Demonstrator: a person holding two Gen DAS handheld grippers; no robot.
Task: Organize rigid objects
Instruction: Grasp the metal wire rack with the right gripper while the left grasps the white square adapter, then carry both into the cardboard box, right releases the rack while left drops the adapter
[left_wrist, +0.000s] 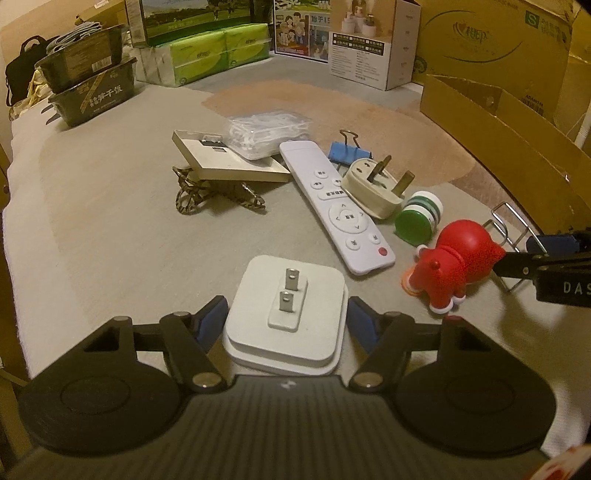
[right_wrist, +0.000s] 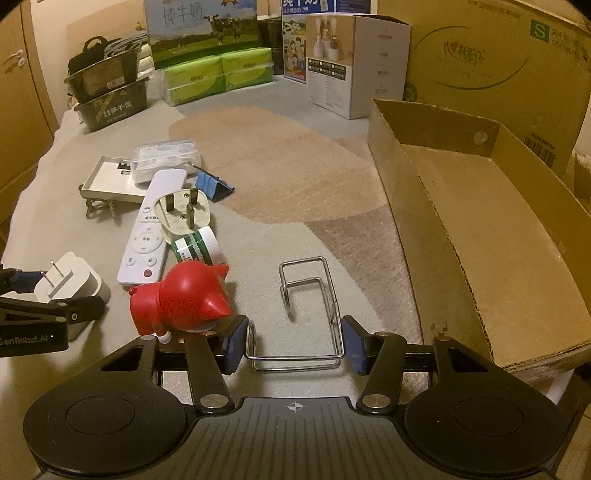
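Your right gripper (right_wrist: 294, 345) brackets the wire hook (right_wrist: 310, 310), pads at its near end, grip unconfirmed; its long axis runs away from you. The open cardboard box (right_wrist: 517, 258) lies right. Your left gripper (left_wrist: 287, 319) straddles the white charger (left_wrist: 286, 314).

Dim, warm yellowish indoor light, soft shadows, strong fisheye bending at edges.
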